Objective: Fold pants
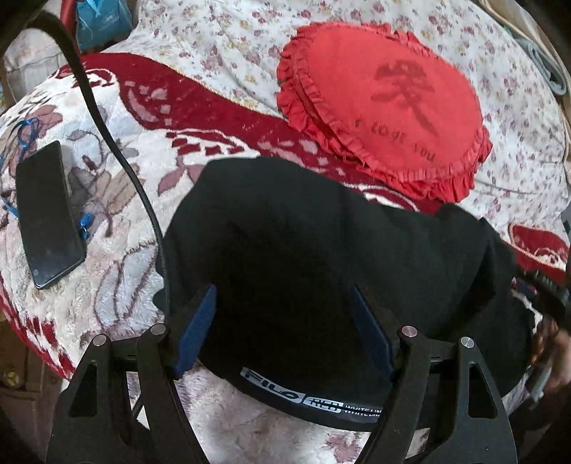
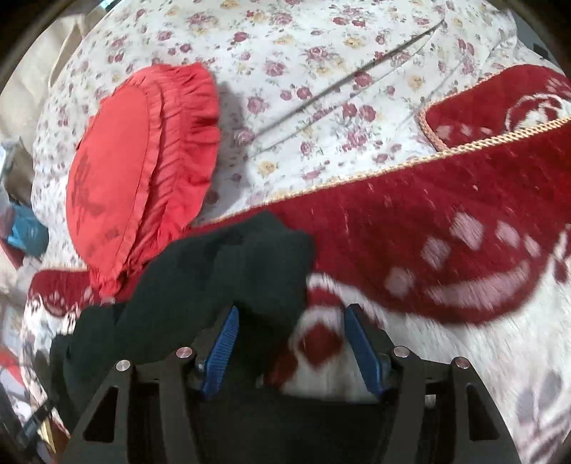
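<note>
The black pants (image 1: pixel 321 257) lie bunched on a red and white blanket (image 1: pixel 117 285), with a printed waistband (image 1: pixel 314 399) near the camera. My left gripper (image 1: pixel 283 296) is open, its blue pads either side of the black fabric just above the waistband. In the right wrist view the pants (image 2: pixel 214 278) lie crumpled to the left and centre. My right gripper (image 2: pixel 291 314) is open, with the edge of the black fabric between its blue pads and blanket under the right pad. The right gripper also shows at the right edge of the left wrist view (image 1: pixel 546 296).
A red frilled heart cushion (image 1: pixel 385 117) lies beyond the pants on a floral sheet (image 1: pixel 214 32); it also shows in the right wrist view (image 2: pixel 135 175). A black phone (image 1: pixel 46 214) lies on the blanket at left. A black cable (image 1: pixel 107 132) runs down to the pants.
</note>
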Demonstrator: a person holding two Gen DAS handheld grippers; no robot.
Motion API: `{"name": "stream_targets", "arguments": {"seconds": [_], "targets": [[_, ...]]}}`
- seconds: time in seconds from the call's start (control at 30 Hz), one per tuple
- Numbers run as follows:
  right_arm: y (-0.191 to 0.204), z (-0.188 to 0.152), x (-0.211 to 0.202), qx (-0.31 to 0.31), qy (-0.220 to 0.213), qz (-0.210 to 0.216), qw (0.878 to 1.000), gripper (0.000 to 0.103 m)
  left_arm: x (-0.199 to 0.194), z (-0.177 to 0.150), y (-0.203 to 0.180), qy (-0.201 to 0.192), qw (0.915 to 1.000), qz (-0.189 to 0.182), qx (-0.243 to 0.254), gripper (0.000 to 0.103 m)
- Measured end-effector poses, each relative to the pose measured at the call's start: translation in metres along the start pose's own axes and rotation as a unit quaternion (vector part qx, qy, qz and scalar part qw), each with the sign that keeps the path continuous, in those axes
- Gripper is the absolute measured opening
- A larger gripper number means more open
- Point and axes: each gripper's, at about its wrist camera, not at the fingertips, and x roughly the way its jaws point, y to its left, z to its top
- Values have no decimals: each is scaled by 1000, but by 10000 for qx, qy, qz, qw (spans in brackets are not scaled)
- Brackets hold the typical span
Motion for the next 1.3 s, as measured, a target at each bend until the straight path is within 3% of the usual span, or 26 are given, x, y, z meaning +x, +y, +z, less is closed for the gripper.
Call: {"name": "stream_targets", "arguments": {"seconds": [0.07,0.1,0.2,0.4,0.5,0.6,0.67,0.77,0.93,1.0,1.1,1.2,1.3], "targets": [[-2,6,2,-77,-172,65,9998,29,1,0,-2,17,10000,41,10,76],[0,8,3,-145,-196,121,9996,8,2,1,-2,24,10000,49,2,76],[9,10,-9,-412,-240,243,9986,8,0,1,-2,22,10000,15,-30,76],[-2,-19,-120,-571,-840,363,9942,7,-6,2,5,20,9999,-115,-110,76],[-21,-48,-165,-580,-742,264,9952,7,-12,3,8,18,9997,-193,-127,76],[-35,-76,-162,-678,-218,-52,9974,7,-24,4,14,-147,9998,-103,-113,76],[-43,-90,-133,-672,228,-247,9972,7,-32,4,23,-246,9994,-100,-232,76],[-36,-102,-97,-1266,685,-1037,9841,14,-39,6,36,-247,9988,-46,-413,76],[-17,-87,-136,-1441,14,-1122,9832,40,-48,10,57,-354,9975,98,-597,76],[4,-84,-151,-1633,-215,-729,9836,42,-45,12,62,-297,9973,102,-660,76],[51,-96,-148,-2124,-160,569,9754,42,-39,12,63,-254,9973,75,-685,76],[112,-123,-118,-2808,105,1314,9507,42,-31,11,62,-169,9975,118,-679,76],[168,-154,-90,-3670,205,1599,9162,42,-27,12,62,-155,9973,130,-707,76]]}}
